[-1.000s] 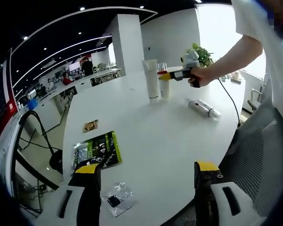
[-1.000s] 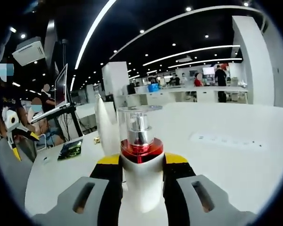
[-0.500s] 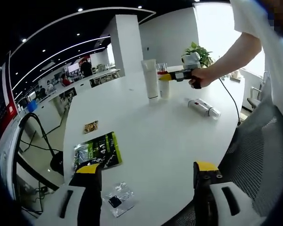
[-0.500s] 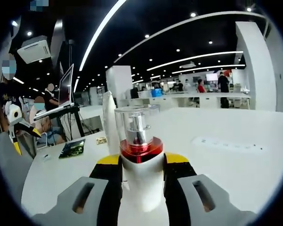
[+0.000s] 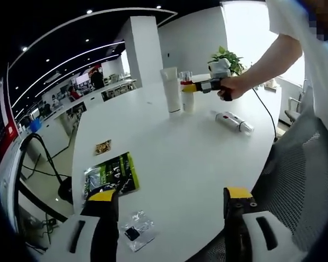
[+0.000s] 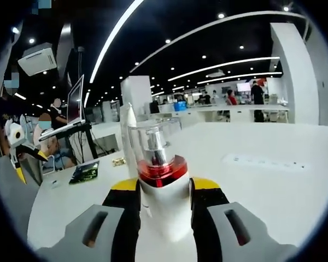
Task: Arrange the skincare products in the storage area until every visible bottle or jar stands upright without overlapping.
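My right gripper (image 6: 163,197) is shut on a white pump bottle (image 6: 161,191) with a red collar and a clear cap, held slightly tilted over the white table (image 6: 251,180). A tall white tube (image 6: 127,139) stands upright just behind it. In the left gripper view the same gripper (image 5: 192,87) holds the bottle (image 5: 188,99) beside the upright tube (image 5: 171,90), far across the table. A second white bottle with a clear cap (image 5: 232,121) lies on its side to the right of them. My left gripper (image 5: 168,203) is open near the table's close edge, with nothing between its jaws.
A green packet (image 5: 110,173), a small gold sachet (image 5: 103,146) and a clear plastic wrapper (image 5: 133,230) lie on the table's left side. A mesh chair (image 5: 303,174) stands at the right. A potted plant (image 5: 227,59) sits beyond the bottles. A person's arm (image 5: 268,65) reaches in.
The pump bottle in my right gripper has tipped slightly to the left. The views have shifted a little; the lying bottle and the tube have stayed put.
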### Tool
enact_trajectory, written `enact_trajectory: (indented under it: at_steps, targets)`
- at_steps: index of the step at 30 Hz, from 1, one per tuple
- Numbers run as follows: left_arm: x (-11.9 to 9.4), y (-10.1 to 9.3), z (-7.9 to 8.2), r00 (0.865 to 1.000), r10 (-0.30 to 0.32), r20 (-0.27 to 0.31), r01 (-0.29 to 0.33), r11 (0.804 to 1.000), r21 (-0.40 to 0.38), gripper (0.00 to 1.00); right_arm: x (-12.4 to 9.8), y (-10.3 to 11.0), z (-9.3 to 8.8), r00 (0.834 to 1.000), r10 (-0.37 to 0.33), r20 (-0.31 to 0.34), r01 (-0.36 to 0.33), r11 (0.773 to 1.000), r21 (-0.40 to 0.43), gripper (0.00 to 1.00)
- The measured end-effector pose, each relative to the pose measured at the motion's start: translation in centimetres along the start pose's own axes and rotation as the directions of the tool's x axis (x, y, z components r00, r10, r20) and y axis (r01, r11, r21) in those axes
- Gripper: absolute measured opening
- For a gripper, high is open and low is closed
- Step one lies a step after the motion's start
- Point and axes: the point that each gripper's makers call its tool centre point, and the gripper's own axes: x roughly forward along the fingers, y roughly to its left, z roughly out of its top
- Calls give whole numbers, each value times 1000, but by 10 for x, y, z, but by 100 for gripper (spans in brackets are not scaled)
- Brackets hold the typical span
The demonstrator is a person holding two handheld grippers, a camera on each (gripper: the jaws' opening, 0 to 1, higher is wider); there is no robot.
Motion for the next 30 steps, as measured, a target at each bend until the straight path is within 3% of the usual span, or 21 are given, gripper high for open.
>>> enact_trajectory:
  at_steps: [2,5,9,11,12,15,17,20,23,30]
  targets:
    - [0,-1,1,1000,-1,1,1,1000,9,80,-2,-1,-1,1000,-3,-2,3,1000,1,42]
    - [0,0,1,1000,2,5,-2,1000,8,79,-8,-5,-8,999,-1,-40,1,1000,-4,41]
    - [-1,1,1,1000,8,4,-8,1000,6,79,-16,-11,-35,978,12,-210,-28,997,-73,38]
    - [-1,1,0,1000,8,1,-8,1000,12,78,-18,-9,-46,960,38,-276,-58,996,-63,34]
    - [-1,1,-1,1000,8,-3,-8,1000,18,78,-17,-5,-47,956,67,-285,-92,993,-73,29]
    - [-1,1,-1,1000,6,-3,-6,1000,16,77,-13,-6,-40,961,68,-267,-93,992,-84,29]
    - [-1,1,-1,1000,8,-4,-8,1000,17,77,-8,-7,-30,970,75,-230,-95,992,-79,31]
    - [-1,0,-2,1000,4,-10,-4,1000,18,77,-1,-7,-21,971,102,-215,-122,989,-84,36]
    - [-1,-1,-3,1000,2,-15,-1,1000,24,76,1,5,-23,947,183,-265,-213,973,-88,29]
    - [-3,3,-2,1000,15,-9,-15,999,28,73,0,5,-23,937,202,-283,-238,966,-97,28]
